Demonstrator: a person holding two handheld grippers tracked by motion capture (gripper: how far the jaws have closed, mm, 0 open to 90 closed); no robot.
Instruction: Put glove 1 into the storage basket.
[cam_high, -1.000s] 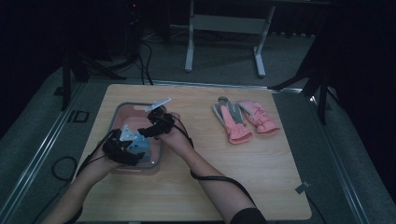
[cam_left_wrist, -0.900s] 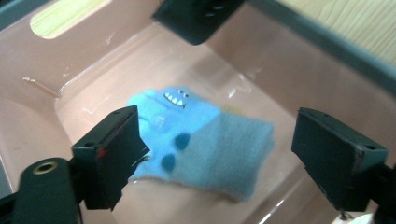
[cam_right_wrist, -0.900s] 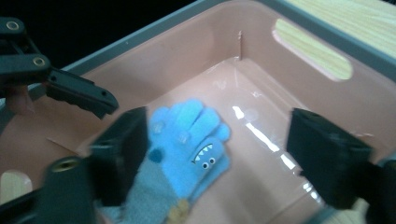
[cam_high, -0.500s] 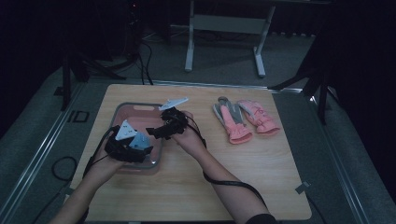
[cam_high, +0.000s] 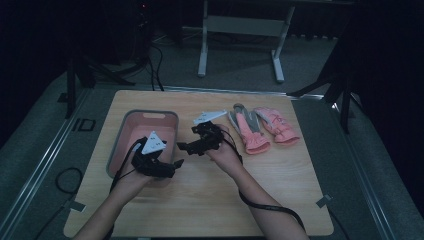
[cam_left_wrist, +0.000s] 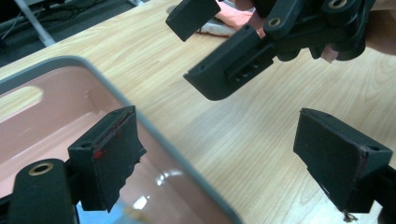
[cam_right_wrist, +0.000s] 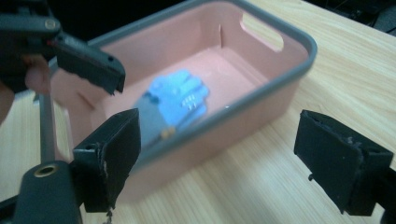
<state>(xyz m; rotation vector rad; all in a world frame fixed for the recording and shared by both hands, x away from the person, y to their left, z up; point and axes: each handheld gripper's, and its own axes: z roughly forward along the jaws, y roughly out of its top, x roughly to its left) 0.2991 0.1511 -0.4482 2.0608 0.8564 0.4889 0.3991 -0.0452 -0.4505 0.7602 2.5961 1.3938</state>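
Dim room, wooden table (cam_high: 210, 200). Blue gloves (cam_right_wrist: 175, 105) lie inside the pink bin (cam_high: 127, 125); pink gloves (cam_high: 262, 129) wait beside it. Left gripper (cam_high: 170, 165) and right gripper (cam_high: 186, 147), both just spread and empty, hover close together and could collide.

The bin (cam_right_wrist: 280, 88) is salmon pink inside and out, with a grey rim. The glove (cam_right_wrist: 175, 105) in it is light blue with a grey cuff. 2 pink gloves (cam_high: 262, 129) with grey palm strips lie on the light wood-grain table (cam_high: 210, 200). Both grippers are black, the left gripper (cam_high: 170, 162) and right gripper (cam_high: 187, 146) each topped by a pale grey plate.
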